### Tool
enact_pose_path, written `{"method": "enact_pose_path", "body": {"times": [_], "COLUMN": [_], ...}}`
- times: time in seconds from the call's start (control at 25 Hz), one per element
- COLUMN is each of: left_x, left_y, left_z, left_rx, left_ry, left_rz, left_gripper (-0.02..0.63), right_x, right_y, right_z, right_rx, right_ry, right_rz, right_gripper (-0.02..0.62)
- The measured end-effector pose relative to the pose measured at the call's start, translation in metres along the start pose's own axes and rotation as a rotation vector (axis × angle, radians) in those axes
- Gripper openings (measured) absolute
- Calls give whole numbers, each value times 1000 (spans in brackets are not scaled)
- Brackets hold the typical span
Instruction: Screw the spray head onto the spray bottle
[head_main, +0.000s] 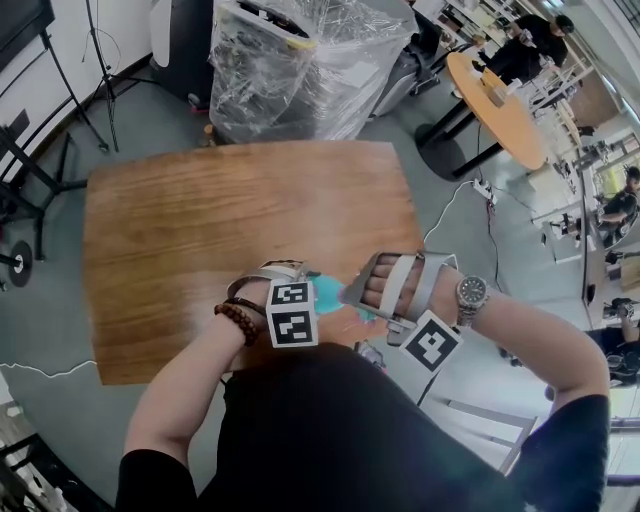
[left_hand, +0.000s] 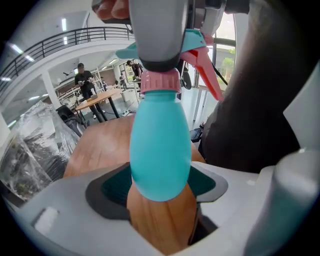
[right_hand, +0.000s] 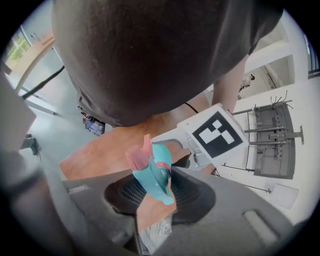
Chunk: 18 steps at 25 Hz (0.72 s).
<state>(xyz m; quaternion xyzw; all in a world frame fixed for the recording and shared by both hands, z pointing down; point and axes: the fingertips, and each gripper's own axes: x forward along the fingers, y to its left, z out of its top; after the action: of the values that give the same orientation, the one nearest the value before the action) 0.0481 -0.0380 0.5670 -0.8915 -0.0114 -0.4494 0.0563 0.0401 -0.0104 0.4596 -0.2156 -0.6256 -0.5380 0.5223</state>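
Left gripper view: left gripper (left_hand: 159, 192) stands wide, pads clamped on the fat lower body of the spray bottle (left_hand: 160, 150). The bottle points away from the cam & is held just above the table (left_hand: 97, 150), not resting on it. At the neck sits a pink collar (left_hand: 160, 82) w/ no gap showing between it & the bottle shoulder. Above it is the spray head (left_hand: 194, 42), w/ its pink trigger (left_hand: 205, 70) slanting down to the right.

Right gripper view: right gripper (right_hand: 155, 197) is narrower, pads closed on the spray head, whose teal nozzle tip points toward the cam. The left gripper's marker cube (right_hand: 217, 131) sits just behind it.

Head view: both grippers meet at the table's near edge, right in front of the person's torso, w/ a bit of teal showing between them.

Progress (my read): head is already on the neck & threads prob. engaged, since the collar looks seated straight, not cocked. Can't tell if it's fully tight. Left to do: more twists w/ the right gripper while the left keeps the body from spinning, till snug, then let go.

Looks: bottle is smooth, egg-shaped, opaque teal plastic. The collar & trigger are pink and the head shell is teal. Surface looks slick, so the body may slip in the pads under torque.
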Motion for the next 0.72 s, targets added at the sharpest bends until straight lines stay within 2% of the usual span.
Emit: {"method": "enact_pose_path", "body": {"times": [0.12, 0.2, 0.28, 0.36, 0.44, 0.52, 0.56, 0.6, 0.72], "left_x": [2, 5, 7, 9, 10, 11, 11, 13, 17], "left_y": [1, 3, 6, 10, 15, 18, 17, 16, 3], "left_z": [-3, -4, -6, -8, -10, -12, -12, -13, -10], "left_rx": [14, 18, 11, -9, -49, -99, -113, -122, -133], "left_ry": [35, 69, 97, 109, 103, 83, 75, 66, 14], "left_rz": [28, 55, 87, 119, 144, 153, 151, 143, 84], "left_gripper": [373, 371, 370, 368, 367, 367, 367, 367, 368], "right_x": [3, 5, 8, 15, 21, 23, 24, 25, 26], "right_y": [0, 6, 8, 3, -1, -6, -7, -7, -4], "right_z": [-1, -3, -6, -14, -25, -33, -33, -32, -24], "right_rx": [69, 230, 521, 866, 1208, 1446, 1497, 1505, 1415], "right_ry": [-1, 2, -12, -32, -54, -65, -66, -70, -115], "right_rz": [24, 120, 215, 266, 303, 303, 296, 288, 269], "right_gripper": [118, 118, 117, 117, 117, 120, 124, 124, 120]}}
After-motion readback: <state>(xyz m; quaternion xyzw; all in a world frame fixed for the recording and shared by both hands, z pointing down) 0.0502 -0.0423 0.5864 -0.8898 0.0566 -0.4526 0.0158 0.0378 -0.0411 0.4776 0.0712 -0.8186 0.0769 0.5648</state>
